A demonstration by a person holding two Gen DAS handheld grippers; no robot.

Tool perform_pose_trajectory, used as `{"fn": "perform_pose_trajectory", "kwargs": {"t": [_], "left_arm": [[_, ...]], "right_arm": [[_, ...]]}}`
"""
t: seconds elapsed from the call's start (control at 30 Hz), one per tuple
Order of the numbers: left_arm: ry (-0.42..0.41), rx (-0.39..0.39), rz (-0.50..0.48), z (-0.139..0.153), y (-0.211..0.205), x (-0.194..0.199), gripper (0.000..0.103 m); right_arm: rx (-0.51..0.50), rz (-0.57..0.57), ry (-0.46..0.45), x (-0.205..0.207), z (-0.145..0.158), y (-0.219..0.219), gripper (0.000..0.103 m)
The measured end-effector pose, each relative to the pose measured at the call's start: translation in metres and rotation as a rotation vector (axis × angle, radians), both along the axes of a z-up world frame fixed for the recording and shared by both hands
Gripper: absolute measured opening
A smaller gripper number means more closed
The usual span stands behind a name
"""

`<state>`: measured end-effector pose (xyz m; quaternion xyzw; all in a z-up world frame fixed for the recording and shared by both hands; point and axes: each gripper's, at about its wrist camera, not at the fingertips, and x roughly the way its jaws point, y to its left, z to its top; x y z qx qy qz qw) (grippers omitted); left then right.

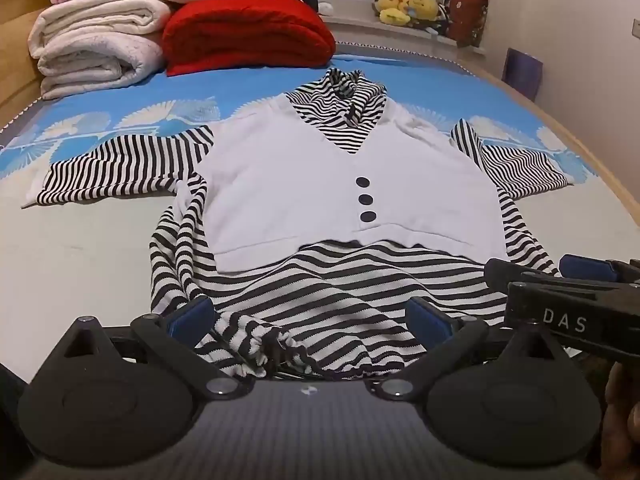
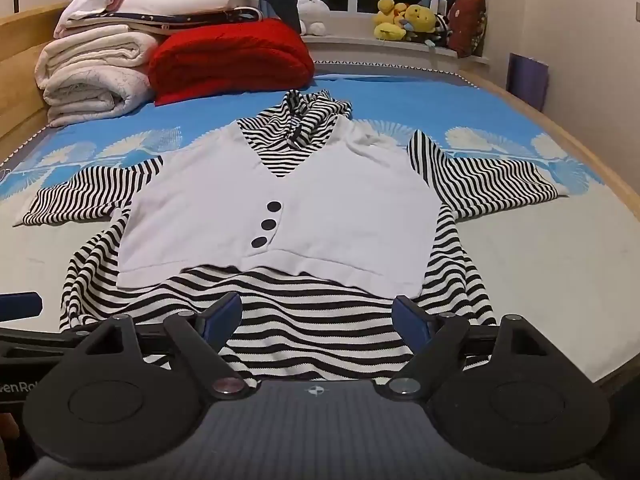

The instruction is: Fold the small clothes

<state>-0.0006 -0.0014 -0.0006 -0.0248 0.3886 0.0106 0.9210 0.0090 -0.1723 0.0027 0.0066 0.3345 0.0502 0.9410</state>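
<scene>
Left wrist view
Left gripper (image 1: 310,320): released, its blue-padded fingers (image 1: 190,320) spread wide over the near hem of the dress, gripping nothing.
Striped dress (image 1: 320,284): black-and-white stripes, lying front-up on the bed with the collar far and the hem near; the hem is bunched and rumpled between the left gripper's fingers.
White vest panel (image 1: 320,184): covers the chest of the dress, with three dark buttons (image 1: 365,198) in a column near its middle.
Sleeves: both spread out, one to the left (image 1: 120,172), one to the right (image 1: 520,168).
Right gripper (image 1: 556,276): comes in from the right edge at the dress's near right side; whether it is released or clenched cannot be told here.
Bed sheet (image 1: 460,92): blue with white fan shapes far, plain white near.
Red blanket (image 1: 248,36): folded, far left, beside rolled white quilts (image 1: 96,48).

Right wrist view
Right gripper (image 2: 318,316): released, fingers (image 2: 222,314) wide apart above the striped skirt near the hem, holding nothing.
Striped dress (image 2: 300,320): flat, its skirt running under the gripper.
White vest panel (image 2: 340,208): its lower edge lies just beyond the fingertips.
Left gripper (image 2: 20,306): only a blue pad shows at the left edge.
Plush toys (image 2: 404,20): yellow, on the far window sill.
</scene>
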Motion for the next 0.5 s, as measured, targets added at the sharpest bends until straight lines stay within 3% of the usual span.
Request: {"fn": "perform_pose_trajectory", "kwargs": {"t": [0.5], "left_arm": [[0.004, -0.004, 0.000, -0.0042, 0.0018, -0.0017, 0.102]], "right_arm": [[-0.001, 0.000, -0.009, -0.0002, -0.0011, -0.0015, 0.083]]}}
